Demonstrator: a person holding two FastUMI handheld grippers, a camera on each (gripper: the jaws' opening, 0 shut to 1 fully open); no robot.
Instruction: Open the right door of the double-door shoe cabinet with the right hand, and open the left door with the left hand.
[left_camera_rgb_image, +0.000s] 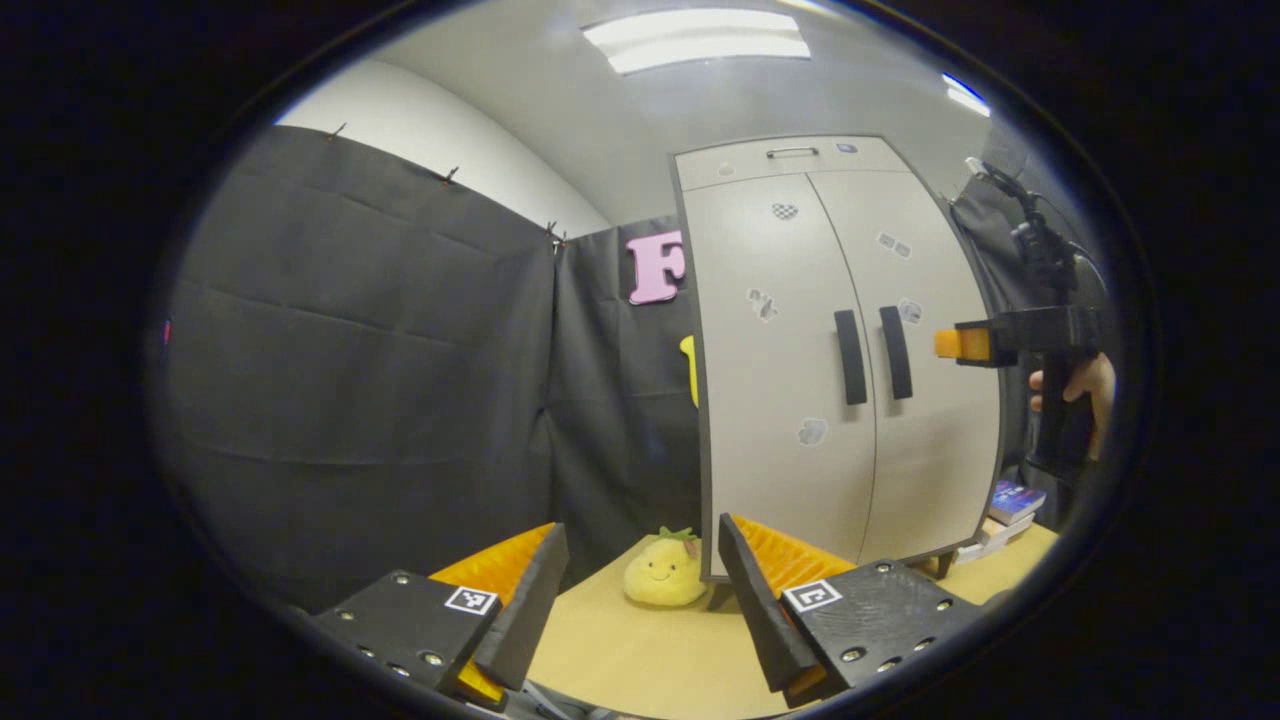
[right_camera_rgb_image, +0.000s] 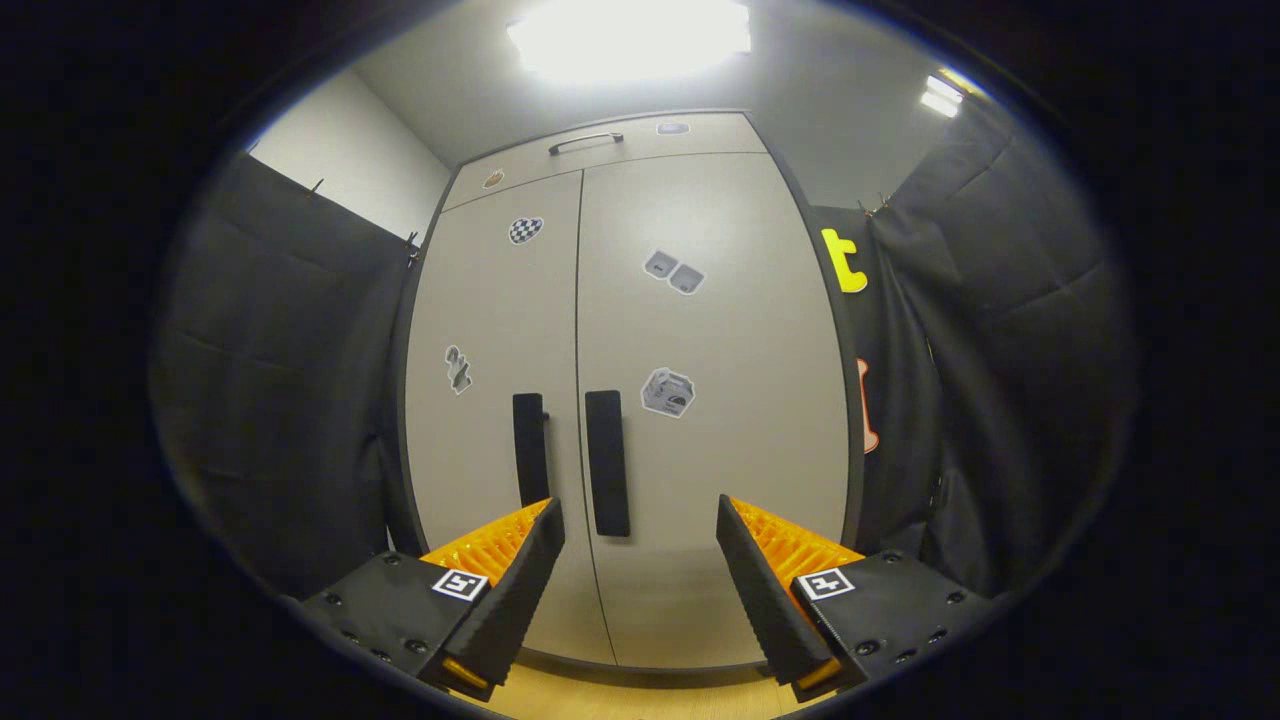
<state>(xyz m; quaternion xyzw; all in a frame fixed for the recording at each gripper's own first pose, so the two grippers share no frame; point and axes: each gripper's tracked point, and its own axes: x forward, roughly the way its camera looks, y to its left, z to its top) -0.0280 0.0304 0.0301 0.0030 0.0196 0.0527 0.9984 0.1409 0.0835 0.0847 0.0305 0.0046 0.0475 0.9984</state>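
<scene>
Shoe cabinet (right_camera_rgb_image: 640, 400) is seen upright on the worktop (left_camera_rgb_image: 640, 650), both doors shut, interior hidden, handles (right_camera_rgb_image: 607, 462) vertical; right claw (right_camera_rgb_image: 640, 530) and left claw (left_camera_rgb_image: 640, 560) are held wide, clear of it.

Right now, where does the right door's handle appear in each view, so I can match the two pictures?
Left gripper view: the right handle is right of centre, on the cabinet, with the right tool just beside it.
Right gripper view: the right handle is near the centre, above the gap between this tool's own fingers.
Shared landmark: the left handle, directly left of it in both.
</scene>
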